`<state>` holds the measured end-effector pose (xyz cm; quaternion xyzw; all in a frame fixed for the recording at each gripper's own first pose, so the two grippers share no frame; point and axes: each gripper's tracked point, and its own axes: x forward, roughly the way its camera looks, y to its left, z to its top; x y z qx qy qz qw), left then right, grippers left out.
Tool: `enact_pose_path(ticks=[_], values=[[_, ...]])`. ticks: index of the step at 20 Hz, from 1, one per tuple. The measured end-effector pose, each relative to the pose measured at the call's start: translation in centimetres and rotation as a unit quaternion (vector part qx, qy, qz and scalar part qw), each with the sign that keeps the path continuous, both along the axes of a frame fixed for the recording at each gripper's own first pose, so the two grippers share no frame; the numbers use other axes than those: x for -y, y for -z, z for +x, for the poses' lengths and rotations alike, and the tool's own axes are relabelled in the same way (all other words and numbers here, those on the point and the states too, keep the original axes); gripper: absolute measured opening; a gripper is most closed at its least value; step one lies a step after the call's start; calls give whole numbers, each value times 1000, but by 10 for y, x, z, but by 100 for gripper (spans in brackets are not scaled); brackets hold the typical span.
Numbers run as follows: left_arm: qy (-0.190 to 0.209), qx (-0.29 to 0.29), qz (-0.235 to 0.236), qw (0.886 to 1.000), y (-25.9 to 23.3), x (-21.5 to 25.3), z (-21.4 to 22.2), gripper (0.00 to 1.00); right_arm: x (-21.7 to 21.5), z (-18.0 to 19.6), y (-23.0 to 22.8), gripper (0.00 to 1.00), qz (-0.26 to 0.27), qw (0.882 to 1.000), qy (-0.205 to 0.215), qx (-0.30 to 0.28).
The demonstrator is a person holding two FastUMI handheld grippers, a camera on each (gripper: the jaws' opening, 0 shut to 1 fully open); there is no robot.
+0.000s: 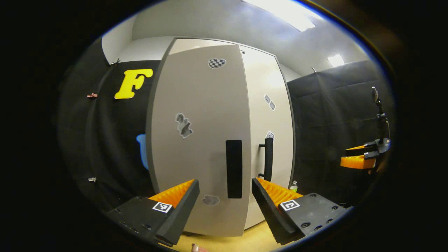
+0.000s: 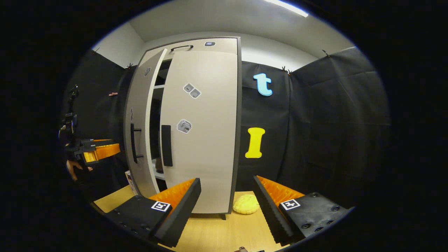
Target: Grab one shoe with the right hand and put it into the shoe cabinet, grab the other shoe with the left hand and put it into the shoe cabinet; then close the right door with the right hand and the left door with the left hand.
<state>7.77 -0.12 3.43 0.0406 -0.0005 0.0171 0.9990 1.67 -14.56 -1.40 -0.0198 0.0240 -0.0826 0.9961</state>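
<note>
The grey shoe cabinet stands close ahead in the left gripper view. Its left door, with a black handle, faces me and stands slightly ajar over the right door. My left gripper is open and empty just in front of that handle. In the right gripper view both doors are ajar: the left door and the right door, with a dark gap showing shelves. My right gripper is open and empty before the right door. The left gripper shows far left, in a hand.
A yellow lumpy object lies on the light wooden floor by the cabinet's right corner. A small bottle stands right of the cabinet. The right gripper hangs far right in the left gripper view. Black cloth walls enclose the booth.
</note>
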Motion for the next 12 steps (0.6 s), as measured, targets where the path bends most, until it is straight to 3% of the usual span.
enact_pose_path(ticks=[2,5,12], values=[[-24,-1,-4,1000,-6,-9,-28,95,-16,10,0,98,3,1000,-19,1],[-43,0,-11,999,-9,-12,-54,99,-39,18,1,98,2,999,-45,0],[-47,-5,-9,999,-4,-8,-72,98,-62,17,-2,98,-6,998,-61,3]])
